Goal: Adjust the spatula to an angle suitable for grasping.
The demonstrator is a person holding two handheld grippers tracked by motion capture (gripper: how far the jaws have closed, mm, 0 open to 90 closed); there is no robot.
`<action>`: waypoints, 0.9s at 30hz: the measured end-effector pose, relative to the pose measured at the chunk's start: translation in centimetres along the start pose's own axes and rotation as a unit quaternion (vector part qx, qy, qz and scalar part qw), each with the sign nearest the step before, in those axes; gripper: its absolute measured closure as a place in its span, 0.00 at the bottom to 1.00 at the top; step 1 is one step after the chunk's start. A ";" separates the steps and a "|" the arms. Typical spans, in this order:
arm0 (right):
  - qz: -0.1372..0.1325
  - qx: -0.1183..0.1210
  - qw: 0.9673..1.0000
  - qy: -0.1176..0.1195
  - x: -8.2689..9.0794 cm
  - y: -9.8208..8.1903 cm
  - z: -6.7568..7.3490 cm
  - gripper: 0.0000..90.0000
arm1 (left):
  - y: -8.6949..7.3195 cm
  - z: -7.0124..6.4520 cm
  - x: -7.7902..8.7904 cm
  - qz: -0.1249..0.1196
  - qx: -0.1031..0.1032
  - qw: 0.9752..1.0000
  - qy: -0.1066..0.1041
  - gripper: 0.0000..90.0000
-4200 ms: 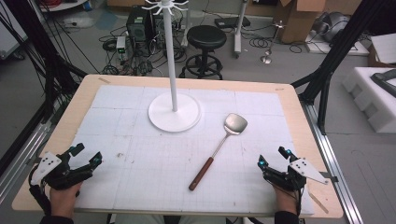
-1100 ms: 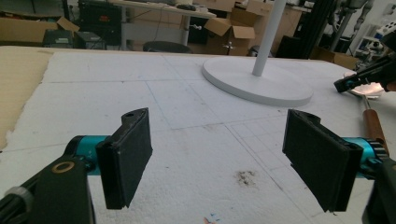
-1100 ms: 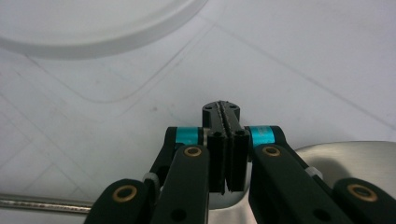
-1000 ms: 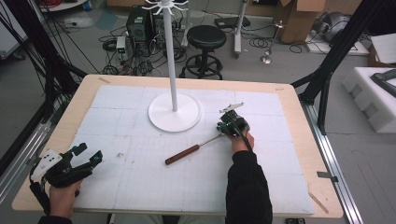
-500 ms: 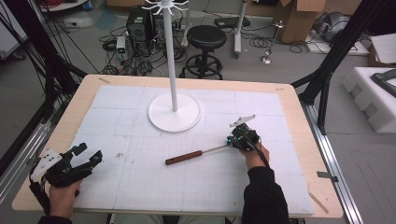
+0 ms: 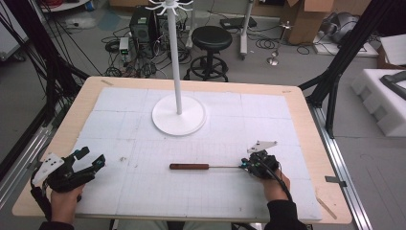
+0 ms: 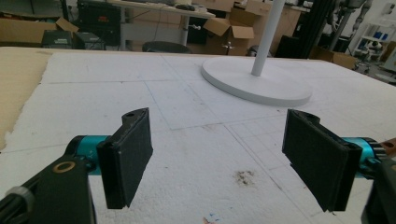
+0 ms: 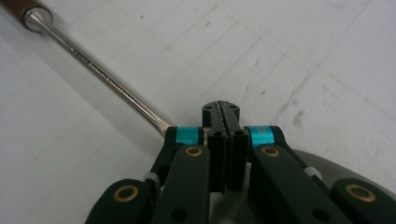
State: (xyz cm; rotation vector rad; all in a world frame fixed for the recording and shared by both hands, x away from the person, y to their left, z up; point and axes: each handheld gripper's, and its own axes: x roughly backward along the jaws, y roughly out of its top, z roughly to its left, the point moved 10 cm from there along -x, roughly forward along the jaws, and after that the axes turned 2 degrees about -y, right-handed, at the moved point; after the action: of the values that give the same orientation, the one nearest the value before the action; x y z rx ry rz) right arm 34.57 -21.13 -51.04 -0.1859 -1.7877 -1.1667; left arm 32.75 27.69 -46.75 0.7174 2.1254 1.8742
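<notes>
On the white foam-board mat (image 6: 143, 191) over the light wooden table (image 6: 306, 103), I take the white round-based hook stand (image 6: 178, 114) as my landmark. It stands upright at the far middle of the mat.

A long-handled steel spatula with a brown wooden grip (image 6: 189, 166) lies flat on the mat, nearer to me than the stand's base and well apart from it. Grip end is roughly in line with the base; the thin steel shaft runs off to the stand's right.

My right gripper (image 6: 250, 164) sits at the shaft's far end, near-right of the stand. In the right gripper view its jaws are pressed together, and the shaft (image 8: 100, 77) runs in under them from upper left. A rounded steel edge, the spatula's head (image 8: 336, 161), pokes out beneath the linkage on the right. Whether the pads actually pinch the head, I cannot tell; the contact is hidden under the gripper body.

My left gripper (image 6: 88, 158) rests on the mat's near-left corner, well apart from the stand and the spatula. Its jaws stand wide apart with nothing between them. In the left gripper view the stand's base (image 7: 257, 84) is ahead and to the right, with a small dark smudge (image 7: 243, 176) on the mat between the pads.
</notes>
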 end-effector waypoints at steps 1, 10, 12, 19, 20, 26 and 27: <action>0.001 -0.003 1.000 0.002 0.3 -0.3 0.3 1.00 | 0.0 0.0 0.0 0.000 0.000 1.000 0.000 0.27; -0.081 0.014 0.996 0.035 2.1 2.4 4.3 1.00 | -0.1 0.0 -0.1 0.005 -0.003 1.000 0.001 0.27; -0.088 0.034 0.994 0.060 1.5 3.5 6.3 1.00 | -0.1 0.0 -0.1 0.006 -0.001 1.000 0.001 0.27; -0.094 0.103 0.982 0.131 -1.7 7.0 13.4 1.00 | -0.1 -0.1 -0.1 0.006 -0.002 1.000 0.000 0.27; -0.089 0.118 0.978 0.148 -2.8 7.7 15.4 1.00 | -0.1 -0.1 -0.1 0.006 -0.002 1.000 -0.001 0.27; -0.071 0.139 0.978 0.142 -5.5 8.6 17.4 1.00 | -0.1 -0.1 -0.1 0.006 -0.002 1.000 -0.003 0.27; -0.076 0.133 0.981 0.118 -5.8 9.2 16.9 1.00 | -0.1 -0.1 -0.1 0.006 -0.002 1.000 -0.003 0.27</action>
State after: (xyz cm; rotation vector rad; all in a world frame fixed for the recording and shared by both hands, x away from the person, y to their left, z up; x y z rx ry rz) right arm 32.31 -1.15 -51.18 0.2404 -1.7452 -0.9953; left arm 32.79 27.52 -46.82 0.7352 2.1170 1.8804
